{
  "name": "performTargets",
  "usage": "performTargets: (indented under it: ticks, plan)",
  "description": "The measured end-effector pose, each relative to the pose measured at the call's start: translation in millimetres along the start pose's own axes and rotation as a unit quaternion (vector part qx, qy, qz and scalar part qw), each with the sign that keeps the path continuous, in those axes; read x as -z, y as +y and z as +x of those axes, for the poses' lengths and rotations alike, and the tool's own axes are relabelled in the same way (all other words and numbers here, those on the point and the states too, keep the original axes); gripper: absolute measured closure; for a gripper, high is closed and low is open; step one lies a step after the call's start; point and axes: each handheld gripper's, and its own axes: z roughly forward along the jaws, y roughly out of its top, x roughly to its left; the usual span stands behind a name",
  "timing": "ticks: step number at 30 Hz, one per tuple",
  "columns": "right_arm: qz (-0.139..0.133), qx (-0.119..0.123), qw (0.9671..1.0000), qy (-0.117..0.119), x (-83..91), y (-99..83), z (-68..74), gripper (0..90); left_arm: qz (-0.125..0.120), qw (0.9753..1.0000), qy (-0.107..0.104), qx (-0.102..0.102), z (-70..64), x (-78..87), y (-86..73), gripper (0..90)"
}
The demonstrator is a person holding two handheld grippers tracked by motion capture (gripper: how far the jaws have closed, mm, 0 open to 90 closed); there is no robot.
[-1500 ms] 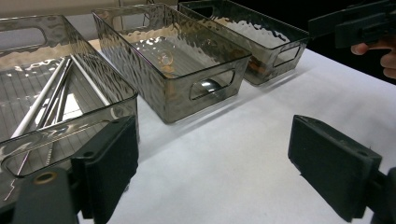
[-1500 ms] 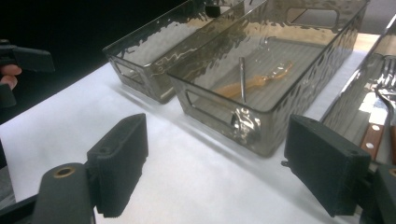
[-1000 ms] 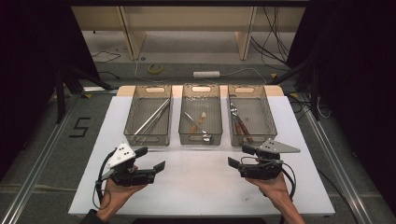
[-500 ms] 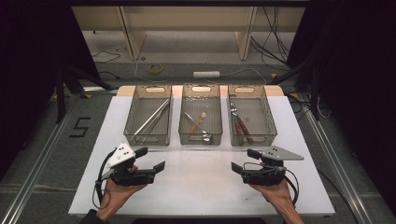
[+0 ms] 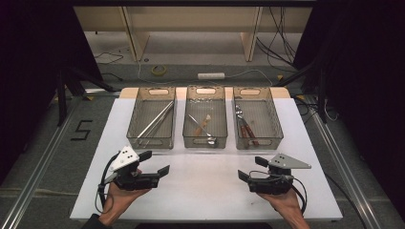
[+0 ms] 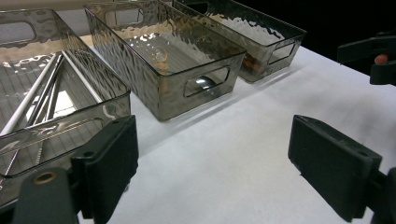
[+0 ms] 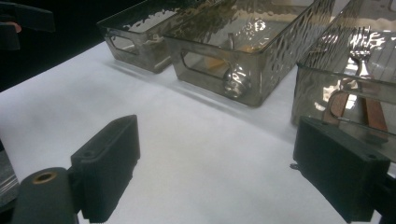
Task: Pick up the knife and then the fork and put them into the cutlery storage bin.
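Observation:
Three smoky clear bins stand in a row at the back of the white table (image 5: 205,191). The left bin (image 5: 154,143) holds long metal rods (image 5: 155,123), the middle bin (image 5: 205,143) a spoon (image 5: 203,129), and the right bin (image 5: 258,144) wooden-handled forks (image 5: 244,126). A hand holds my left gripper (image 5: 155,162) open near the front left, with bare table between its jaws (image 6: 219,158). Near the front right my right gripper (image 5: 252,168) is also open and empty (image 7: 219,163). Both point toward the bins.
Beyond the table's far edge lie floor cables, a roll of tape (image 5: 159,70) and a power strip (image 5: 211,75). Metal rails run along both sides of the table. A wide strip of white table separates the bins from the grippers.
My right gripper has drawn back toward the front edge and slightly right. The left gripper has stayed almost where it was. Both jaws remain open.

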Motion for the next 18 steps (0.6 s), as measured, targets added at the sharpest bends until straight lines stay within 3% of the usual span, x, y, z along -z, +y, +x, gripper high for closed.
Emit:
performTargets:
  ticks: [18]
  plan:
    - [-0.003,0.002,1.0,-0.006,1.5,0.3,-0.2,15.7,0.001,1.0,0.0,0.0,-0.1,-0.5,0.0,15.7]
